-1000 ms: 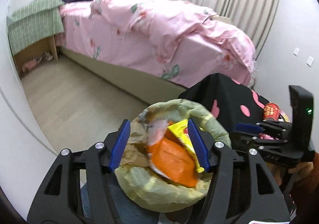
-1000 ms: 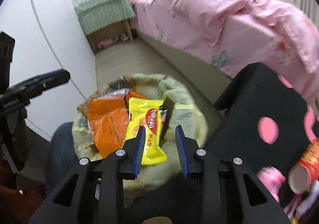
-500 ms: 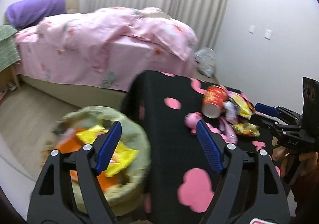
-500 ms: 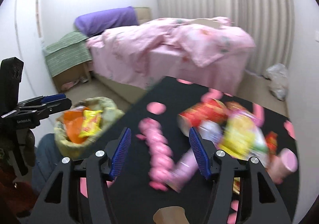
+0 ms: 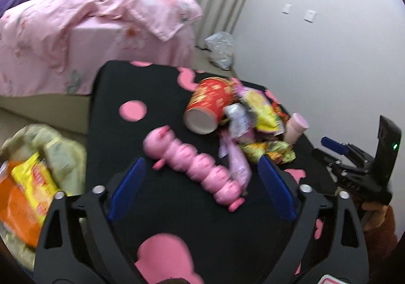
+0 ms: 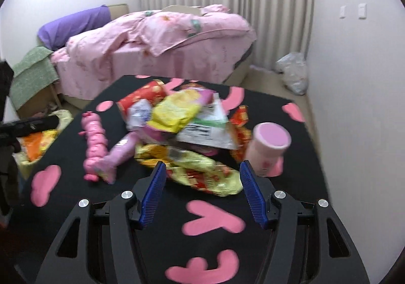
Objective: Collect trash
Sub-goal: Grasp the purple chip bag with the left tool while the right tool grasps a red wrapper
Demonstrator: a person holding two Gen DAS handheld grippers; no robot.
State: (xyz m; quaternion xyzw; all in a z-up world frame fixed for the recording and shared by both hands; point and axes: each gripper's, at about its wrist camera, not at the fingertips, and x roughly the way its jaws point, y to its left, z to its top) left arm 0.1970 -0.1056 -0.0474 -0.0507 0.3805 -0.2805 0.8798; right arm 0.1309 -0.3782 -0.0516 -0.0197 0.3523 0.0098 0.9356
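Observation:
A heap of trash lies on a black table with pink shapes (image 6: 215, 246): a red paper cup (image 5: 210, 107) on its side, yellow snack wrappers (image 6: 177, 112), a shiny yellow-red wrapper (image 6: 202, 175), a pink cup (image 6: 268, 147) and a pink segmented wrapper (image 5: 195, 167). My left gripper (image 5: 202, 188) is open and empty just before the pink segmented wrapper. My right gripper (image 6: 202, 193) is open and empty over the shiny wrapper. A pale green trash bag (image 5: 33, 182) holding orange and yellow wrappers sits left of the table.
A bed with a pink quilt (image 6: 164, 38) stands behind the table. A grey plastic bag (image 6: 293, 71) lies on the floor by the curtain. A white wall runs along the table's right side. The right gripper shows at the right edge of the left wrist view (image 5: 354, 167).
Both grippers have swung right from over the trash bag to the table's trash heap. Both have opened wider. The yellow wrapper stays in the bag.

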